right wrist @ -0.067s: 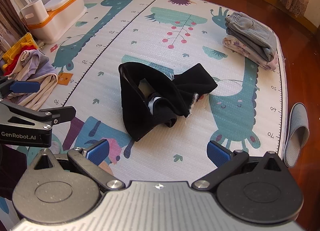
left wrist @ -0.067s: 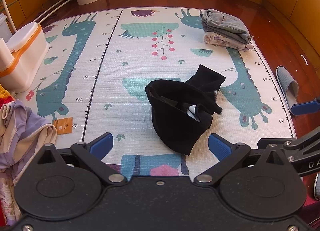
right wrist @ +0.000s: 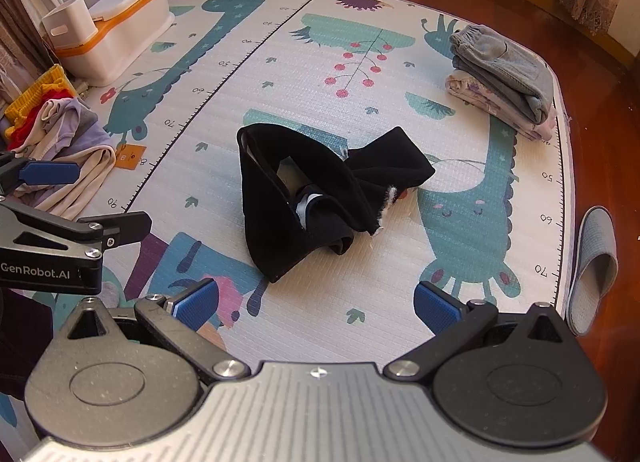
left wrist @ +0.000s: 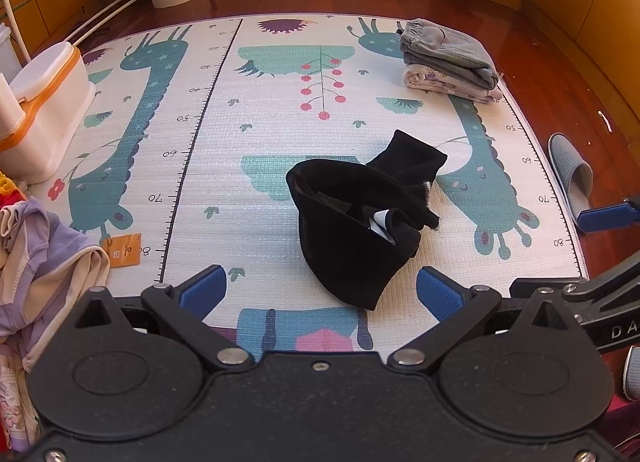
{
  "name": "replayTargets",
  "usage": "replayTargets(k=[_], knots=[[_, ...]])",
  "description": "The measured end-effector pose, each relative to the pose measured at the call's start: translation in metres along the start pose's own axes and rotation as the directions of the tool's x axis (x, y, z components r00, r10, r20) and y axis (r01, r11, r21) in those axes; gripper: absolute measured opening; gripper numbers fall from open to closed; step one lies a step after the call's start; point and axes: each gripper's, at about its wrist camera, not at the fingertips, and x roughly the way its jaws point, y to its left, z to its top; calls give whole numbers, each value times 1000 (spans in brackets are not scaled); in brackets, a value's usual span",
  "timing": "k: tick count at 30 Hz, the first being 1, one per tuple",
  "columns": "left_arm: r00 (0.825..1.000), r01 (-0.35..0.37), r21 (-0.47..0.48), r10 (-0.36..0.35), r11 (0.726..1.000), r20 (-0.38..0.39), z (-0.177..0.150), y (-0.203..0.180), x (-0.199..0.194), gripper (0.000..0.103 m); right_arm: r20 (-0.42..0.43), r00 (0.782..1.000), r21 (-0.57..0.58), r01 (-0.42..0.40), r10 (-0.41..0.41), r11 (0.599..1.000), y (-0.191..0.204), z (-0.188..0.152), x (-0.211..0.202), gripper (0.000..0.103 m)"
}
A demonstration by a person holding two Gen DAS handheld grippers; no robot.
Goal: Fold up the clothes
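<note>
Clearly soft and limp, the crumpled black garment lies just ahead of both wide-open, empty tongs, left and right, and looks best pinched at its near hem.

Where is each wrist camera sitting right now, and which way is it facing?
Left wrist: sits on the left gripper, looking forward and down across the play mat at the crumpled black garment; its open blue-padded fingers show, and the right gripper's finger pokes in at the right edge.
Right wrist: sits on the right gripper, facing the same way from further right; its open fingers show, with the left gripper at its left edge.
Shared: garment, mat, folded stack, white-and-orange box, unfolded pile, slipper.
</note>
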Motion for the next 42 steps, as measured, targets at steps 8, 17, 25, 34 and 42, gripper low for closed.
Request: replayTargets(k=[8, 17, 25, 34, 42], knots=[[999, 29, -35, -30, 999, -21, 1, 6, 3, 103, -5, 1000, -5, -5, 5, 1000, 1, 1, 1, 103], [999, 28, -29, -29, 999, -18, -1, 7, 4, 103, -13, 1000, -11, -10, 10, 1000, 2, 1, 2, 103], [999, 29, -30, -30, 999, -17, -1, 8, 4, 103, -13, 1000, -13, -9, 9, 1000, 2, 0, 3, 103], [999, 29, -29, -30, 999, -16, -1, 8, 4, 103, -18, 1000, -17, -11, 11, 1000, 3, 2, 3, 103], [999, 31, -29, -31, 999, -14, -2, 7, 3, 103, -18, 1000, -22, -11, 11, 1000, 3, 2, 4, 103]])
